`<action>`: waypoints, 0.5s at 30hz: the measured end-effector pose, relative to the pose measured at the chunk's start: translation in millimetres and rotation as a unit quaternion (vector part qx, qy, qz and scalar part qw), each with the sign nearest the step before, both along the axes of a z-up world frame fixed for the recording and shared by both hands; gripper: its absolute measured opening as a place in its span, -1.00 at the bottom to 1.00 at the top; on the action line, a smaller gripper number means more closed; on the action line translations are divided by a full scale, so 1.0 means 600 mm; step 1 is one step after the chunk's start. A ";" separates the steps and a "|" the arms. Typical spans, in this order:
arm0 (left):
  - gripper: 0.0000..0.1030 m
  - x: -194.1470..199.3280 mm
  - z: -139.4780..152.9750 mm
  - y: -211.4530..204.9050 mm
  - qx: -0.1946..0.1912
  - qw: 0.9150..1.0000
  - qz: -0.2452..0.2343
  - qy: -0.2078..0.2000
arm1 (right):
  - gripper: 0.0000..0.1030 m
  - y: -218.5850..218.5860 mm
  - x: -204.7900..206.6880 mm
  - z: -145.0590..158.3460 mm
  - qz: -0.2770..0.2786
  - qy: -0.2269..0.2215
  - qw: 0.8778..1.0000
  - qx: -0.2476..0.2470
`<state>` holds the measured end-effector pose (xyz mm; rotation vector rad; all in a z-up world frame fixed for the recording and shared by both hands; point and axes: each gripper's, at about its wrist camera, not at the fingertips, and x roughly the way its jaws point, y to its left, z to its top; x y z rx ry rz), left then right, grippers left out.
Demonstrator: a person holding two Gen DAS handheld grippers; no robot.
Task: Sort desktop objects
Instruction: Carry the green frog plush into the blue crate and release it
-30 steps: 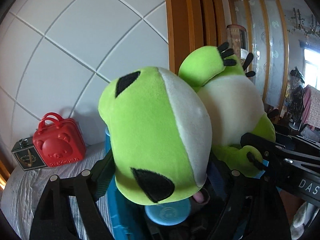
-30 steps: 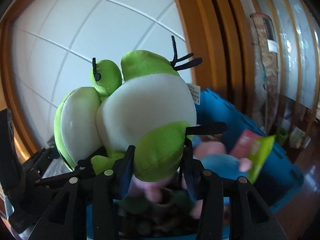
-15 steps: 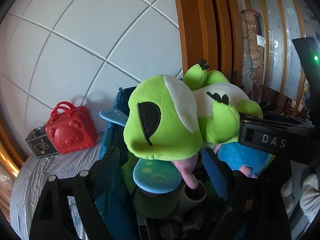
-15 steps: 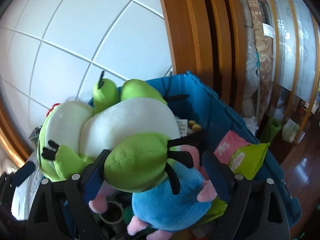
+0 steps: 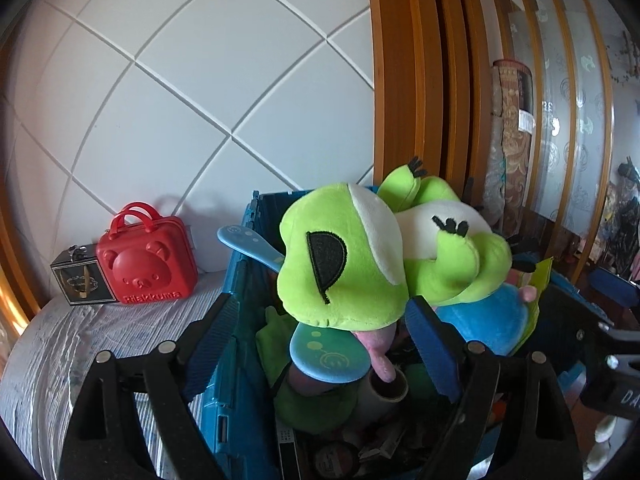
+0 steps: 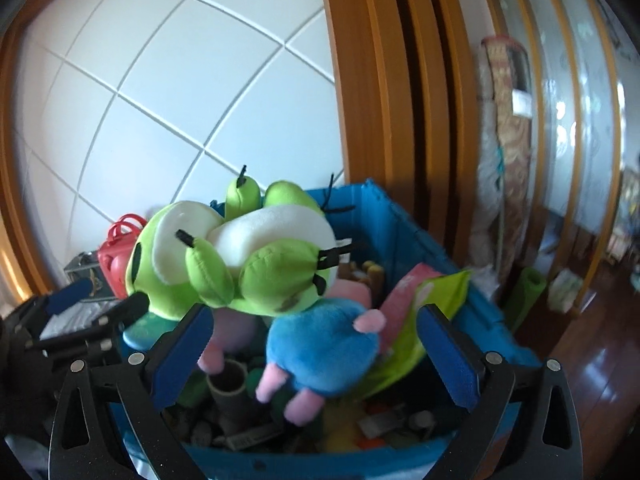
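- A second ago I was holding the green frog plush (image 5: 352, 264) up in the air, my right gripper (image 6: 316, 354) pinching a leg and my left gripper (image 5: 320, 332) around its head; now it lies on top of the pile in the blue storage crate (image 6: 404, 236), belly up.
- My right jaws are opening and already stand wide, with nothing pressed between the pads; only the blue plush (image 6: 324, 344) shows in the gap beyond them.
- My left jaws are opening too. In the left view the frog's head sits just ahead of the blue pads, but neither pad presses on it, so I judge it released.
- To my mind this item is sorted, and both tools are free for the next one.
- The crate is heaped: a light blue smiley paddle (image 5: 328, 354), a cardboard tube (image 5: 386, 390), a green and pink packet (image 6: 420, 304) and small clutter underneath. The frog rides high and could roll off the heap.
- On the grey cloth-covered desktop (image 5: 80, 340) beside the crate, a red bear-face case (image 5: 148, 266) and a small black box (image 5: 78, 282) stand against the wall, likely next.
- The crate wall stands between my left gripper and those two.
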<state>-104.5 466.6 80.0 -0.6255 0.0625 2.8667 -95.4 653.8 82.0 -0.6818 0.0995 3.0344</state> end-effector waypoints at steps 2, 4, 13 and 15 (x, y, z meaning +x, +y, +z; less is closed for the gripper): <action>0.77 0.016 0.005 -0.006 0.011 1.000 0.002 0.012 | 1.00 -0.006 0.014 0.001 -0.008 0.004 1.000 0.017; 0.96 0.026 0.009 -0.008 0.014 1.000 0.005 0.014 | 1.00 -0.010 0.026 0.000 -0.014 0.009 1.000 0.023; 0.99 0.022 -0.019 0.001 0.003 0.998 -0.032 -0.050 | 1.00 -0.007 0.032 -0.019 0.000 -0.005 1.000 0.009; 0.99 0.027 -0.018 0.000 0.004 0.998 -0.039 -0.050 | 1.00 -0.006 0.033 -0.019 0.001 -0.007 1.000 0.008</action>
